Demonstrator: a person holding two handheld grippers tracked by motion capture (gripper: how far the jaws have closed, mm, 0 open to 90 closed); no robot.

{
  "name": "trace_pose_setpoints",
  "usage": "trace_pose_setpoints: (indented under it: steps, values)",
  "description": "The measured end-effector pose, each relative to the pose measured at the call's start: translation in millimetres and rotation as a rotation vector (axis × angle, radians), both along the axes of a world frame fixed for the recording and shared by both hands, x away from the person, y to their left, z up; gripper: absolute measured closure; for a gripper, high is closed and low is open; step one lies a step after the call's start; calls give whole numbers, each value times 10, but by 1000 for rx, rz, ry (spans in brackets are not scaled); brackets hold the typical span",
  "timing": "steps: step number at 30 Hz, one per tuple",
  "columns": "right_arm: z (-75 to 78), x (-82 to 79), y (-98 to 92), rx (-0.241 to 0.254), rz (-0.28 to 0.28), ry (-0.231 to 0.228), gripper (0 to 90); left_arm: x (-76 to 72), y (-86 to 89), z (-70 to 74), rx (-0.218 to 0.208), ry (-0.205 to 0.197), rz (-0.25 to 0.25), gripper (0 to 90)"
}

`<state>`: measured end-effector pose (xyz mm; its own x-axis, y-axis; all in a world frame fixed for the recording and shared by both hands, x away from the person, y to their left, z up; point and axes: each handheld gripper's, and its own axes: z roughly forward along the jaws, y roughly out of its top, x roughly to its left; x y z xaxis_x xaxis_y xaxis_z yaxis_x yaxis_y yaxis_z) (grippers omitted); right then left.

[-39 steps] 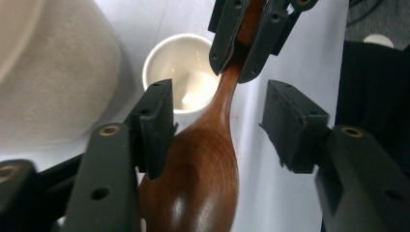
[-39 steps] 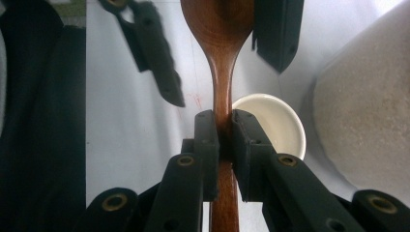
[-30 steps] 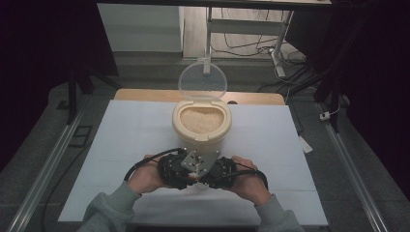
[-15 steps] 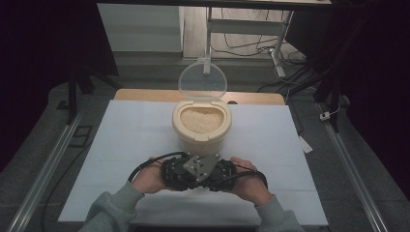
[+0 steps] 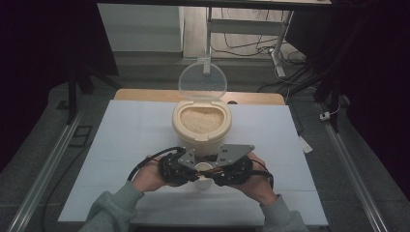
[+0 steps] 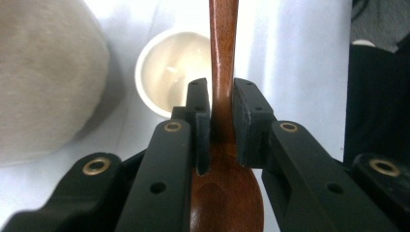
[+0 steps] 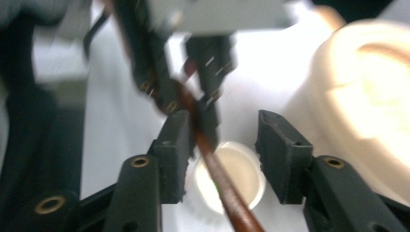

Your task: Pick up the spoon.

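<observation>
Dark room, white bench (image 5: 121,145) | left gripper (image 6: 222,121) fingers clamp wooden spoon (image 6: 223,58) neck; right gripper (image 7: 222,145) fingers just opening, spoon handle between, unpressed | cup (image 5: 203,176) at 6 o'clock of rice bin (image 5: 202,128) | spoon light, stiff, smooth: hold neck

No readable text, labels, brands or numbers anywhere

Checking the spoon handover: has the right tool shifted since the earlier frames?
Yes. The right tool has drawn slightly right and toward the rice container, and its jaws have just been opening off the wooden spoon, which the left tool clamps.
</observation>
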<state>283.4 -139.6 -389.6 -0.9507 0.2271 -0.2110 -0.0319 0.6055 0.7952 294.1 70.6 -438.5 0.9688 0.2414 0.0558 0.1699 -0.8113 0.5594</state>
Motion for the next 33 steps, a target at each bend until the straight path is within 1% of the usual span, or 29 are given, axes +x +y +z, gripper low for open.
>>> trace_pose_setpoints:
  steps: [1,2,3,4,5,7,9,10,11,12,15,16,17,18,20,21,22,23,24,25,27,28,33]
  values:
    - [20,-5,-38,44,-20,1,520,1,8,6,-5,-4,6,775]
    - [20,-5,-38,44,-20,1,520,3,16,13,-10,-6,12,775]
    - [40,-8,-80,74,-39,4,505,5,23,20,-15,-8,17,775]
    - [57,-10,-158,112,-84,13,472,6,30,28,-19,-11,22,776]
    - [57,-10,-158,112,-84,13,472,7,37,34,-24,-13,26,776]
    - [47,-8,-242,143,-134,21,451,9,51,44,-35,-18,37,776]
    - [20,4,-327,178,-171,41,430,13,64,52,-39,-22,45,776]
    - [-21,2,-397,204,-213,56,405,15,70,54,-43,-23,49,777]
    - [-21,2,-397,204,-213,56,405,16,75,57,-47,-27,54,777]
    - [-41,-2,-427,213,-230,62,393,17,81,62,-51,-30,59,777]
    - [-97,-16,-492,227,-290,72,370,20,93,78,-61,-41,71,777]
    - [-144,-20,-515,240,-338,92,354,19,97,79,-66,-43,75,778]
    - [-144,-20,-515,240,-338,92,354,17,100,81,-69,-46,77,778]
    - [-175,-23,-524,253,-357,103,352,17,104,84,-71,-49,79,778]
    - [-243,-15,-536,253,-408,132,331,17,110,87,-75,-52,85,778]
    - [-281,-7,-541,258,-424,145,330,16,112,87,-78,-54,86,778]
    - [-352,11,-540,270,-458,180,328,15,114,87,-82,-58,89,779]
    - [-352,11,-540,270,-458,180,328,13,116,91,-83,-62,90,779]
    - [-409,34,-528,282,-471,226,325,11,116,94,-86,-66,93,779]
    - [-409,34,-528,282,-471,226,325,8,116,97,-89,-70,96,779]
    - [-453,42,-484,296,-480,262,325,2,116,104,-94,-77,99,779]
    - [-453,42,-484,296,-480,262,325,0,114,105,-98,-79,100,779]
    - [-496,39,-395,320,-472,308,336,-17,84,106,-105,-94,100,780]
